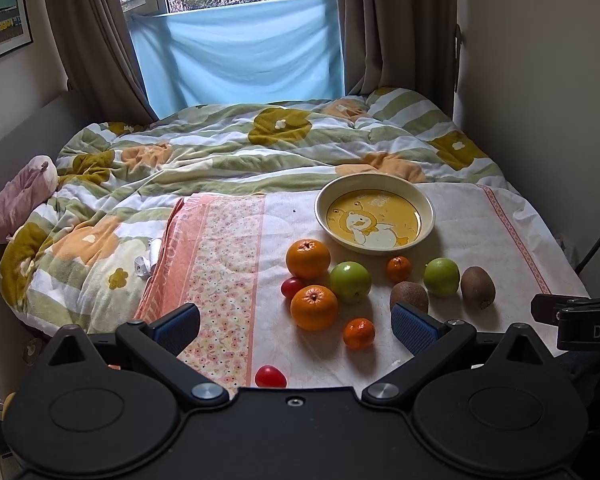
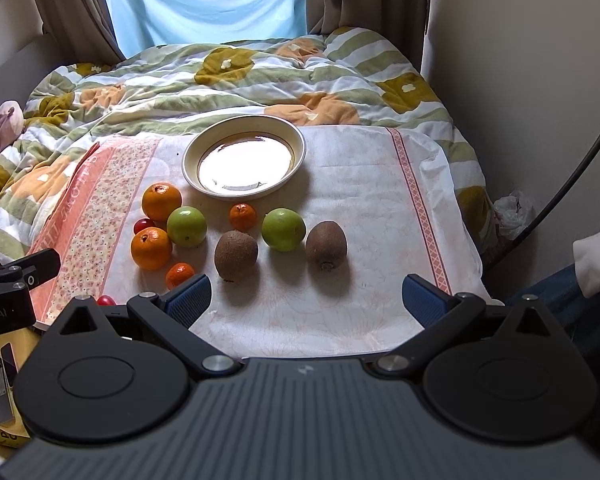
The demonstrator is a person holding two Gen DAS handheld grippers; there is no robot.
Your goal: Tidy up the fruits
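Both the left gripper point(image 1: 296, 322) and right gripper point(image 2: 306, 294) hang with jaws spread wide, grasping nothing. On the towel point(image 2: 364, 208) over the bed, the duck-print plate point(image 1: 375, 216) sits bare behind scattered fruit: two oranges point(image 1: 308, 258), two green apples point(image 1: 350, 282), two kiwis point(image 2: 326, 246), two mandarins point(image 1: 359, 333), and what look like cherry tomatoes point(image 1: 271, 376).
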